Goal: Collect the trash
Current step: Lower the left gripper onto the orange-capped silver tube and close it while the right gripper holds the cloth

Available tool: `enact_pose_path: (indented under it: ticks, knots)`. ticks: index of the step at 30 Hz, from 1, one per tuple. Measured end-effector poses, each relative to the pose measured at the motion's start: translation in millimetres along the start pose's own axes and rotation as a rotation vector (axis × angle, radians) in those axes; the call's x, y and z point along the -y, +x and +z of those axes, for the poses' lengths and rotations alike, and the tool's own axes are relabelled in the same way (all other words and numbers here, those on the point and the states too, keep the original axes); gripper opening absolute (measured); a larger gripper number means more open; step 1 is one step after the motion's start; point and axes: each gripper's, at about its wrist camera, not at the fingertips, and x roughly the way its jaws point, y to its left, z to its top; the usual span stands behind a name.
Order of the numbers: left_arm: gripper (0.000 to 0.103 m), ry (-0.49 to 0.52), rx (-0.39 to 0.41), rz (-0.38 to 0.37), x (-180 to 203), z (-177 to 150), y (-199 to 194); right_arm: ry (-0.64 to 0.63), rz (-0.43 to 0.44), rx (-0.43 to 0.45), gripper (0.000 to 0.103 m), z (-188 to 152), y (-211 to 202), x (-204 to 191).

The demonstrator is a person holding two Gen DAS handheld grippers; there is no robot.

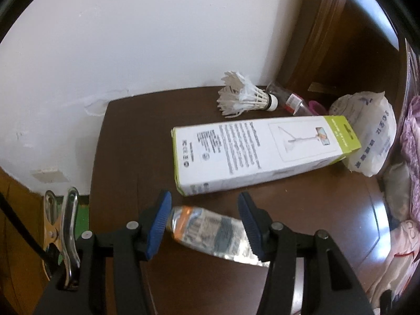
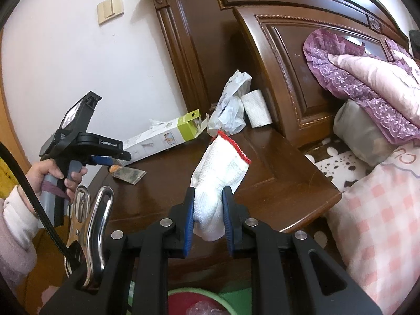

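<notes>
A flattened silver tube (image 1: 207,225) with an orange cap lies on the dark wooden nightstand (image 1: 131,144). My left gripper (image 1: 204,201) stands open over it, a blue pad on each side, and the pads do not press on the tube. From the right wrist view the tube (image 2: 128,174) rests flat on the tabletop just beyond the left gripper (image 2: 105,160), which a hand (image 2: 50,173) holds. My right gripper (image 2: 209,191) is shut on a white knitted glove (image 2: 220,168) with a red cuff, held up over the nightstand's near edge.
A long white and green box (image 1: 257,152) lies across the nightstand. Behind it are a shuttlecock (image 1: 244,97), a small bottle (image 1: 291,99) and a crumpled plastic bag (image 1: 372,136). A paper roll (image 2: 257,107) stands by the headboard. A green-rimmed bin (image 2: 199,292) sits below; bedding (image 2: 367,84) lies right.
</notes>
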Motion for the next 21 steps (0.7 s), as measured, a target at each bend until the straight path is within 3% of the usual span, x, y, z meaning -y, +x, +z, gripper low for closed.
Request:
enact_pose_path:
  ticks: [6, 10, 21]
  knots:
    - [0.054, -0.023, -0.042, -0.05, -14.1, -1.7, 16.3, -0.024, -0.018, -0.063, 0.02, -10.1, -0.7, -2.1]
    - [0.042, -0.001, -0.047, -0.044, -19.7, -11.8, 11.4, -0.04, -0.013, -0.064, 0.02, -14.2, -9.2, -9.7]
    - [0.042, 0.079, -0.1, -0.064, -18.4, -57.9, -18.4, -0.066, 0.023, -0.042, 0.02, -24.2, -30.9, -37.2]
